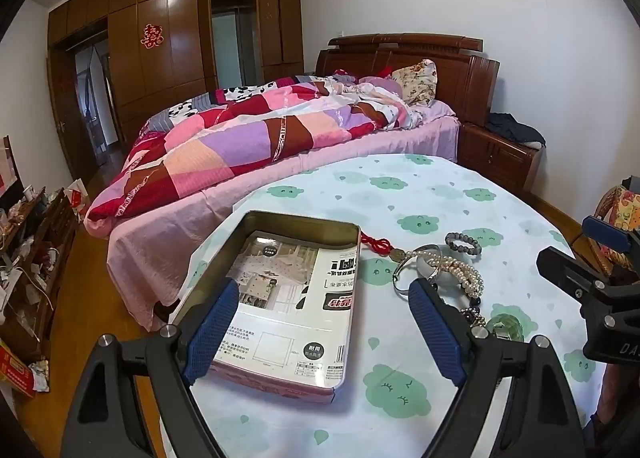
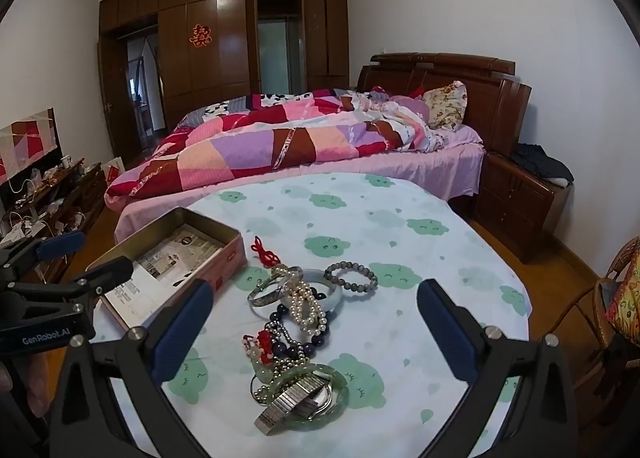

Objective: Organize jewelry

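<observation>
Hovering with both jaws spread wide and empty, the right gripper (image 2: 316, 322) should pinch one loose piece, say the bead bracelet (image 2: 352, 276), clear of the tangled pile (image 2: 292, 338), while the left gripper (image 1: 324, 318) steadies the tin (image 1: 280, 298).

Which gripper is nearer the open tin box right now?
Left. The left gripper hangs over the tin box, jaws open; the right gripper sits beside the tin, over the jewelry pile.

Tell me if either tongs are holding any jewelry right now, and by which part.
Nothing is held. The left tongs and right tongs are both open and empty above the table; the jewelry pile lies untouched.
</observation>
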Tool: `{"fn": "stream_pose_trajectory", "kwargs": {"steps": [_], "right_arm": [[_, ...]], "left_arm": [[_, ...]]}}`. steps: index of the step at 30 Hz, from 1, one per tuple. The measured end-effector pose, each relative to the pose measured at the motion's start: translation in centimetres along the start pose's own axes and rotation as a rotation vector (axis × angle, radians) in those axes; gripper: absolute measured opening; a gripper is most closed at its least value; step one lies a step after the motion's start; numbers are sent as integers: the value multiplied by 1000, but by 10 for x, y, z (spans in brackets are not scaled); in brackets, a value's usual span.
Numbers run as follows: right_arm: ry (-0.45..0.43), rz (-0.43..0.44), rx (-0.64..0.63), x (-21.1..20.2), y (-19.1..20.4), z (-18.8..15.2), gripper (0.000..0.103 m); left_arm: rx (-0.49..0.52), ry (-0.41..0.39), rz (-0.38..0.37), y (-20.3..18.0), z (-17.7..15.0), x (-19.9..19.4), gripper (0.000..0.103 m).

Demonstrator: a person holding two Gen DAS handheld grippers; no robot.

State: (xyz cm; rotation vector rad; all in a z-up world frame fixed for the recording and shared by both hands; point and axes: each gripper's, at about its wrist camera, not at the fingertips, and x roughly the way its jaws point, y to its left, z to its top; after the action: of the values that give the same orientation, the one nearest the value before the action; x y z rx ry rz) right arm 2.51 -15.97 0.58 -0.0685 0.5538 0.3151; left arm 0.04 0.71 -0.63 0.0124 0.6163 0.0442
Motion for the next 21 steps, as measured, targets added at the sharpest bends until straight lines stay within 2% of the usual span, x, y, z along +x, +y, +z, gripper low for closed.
{"fn": "stream_pose_trajectory", "kwargs": {"steps": [21], "right_arm": [[-1, 0, 0, 1, 2, -1, 103]], "left_arm": [[3, 3, 1, -1, 0, 1, 87]]}}
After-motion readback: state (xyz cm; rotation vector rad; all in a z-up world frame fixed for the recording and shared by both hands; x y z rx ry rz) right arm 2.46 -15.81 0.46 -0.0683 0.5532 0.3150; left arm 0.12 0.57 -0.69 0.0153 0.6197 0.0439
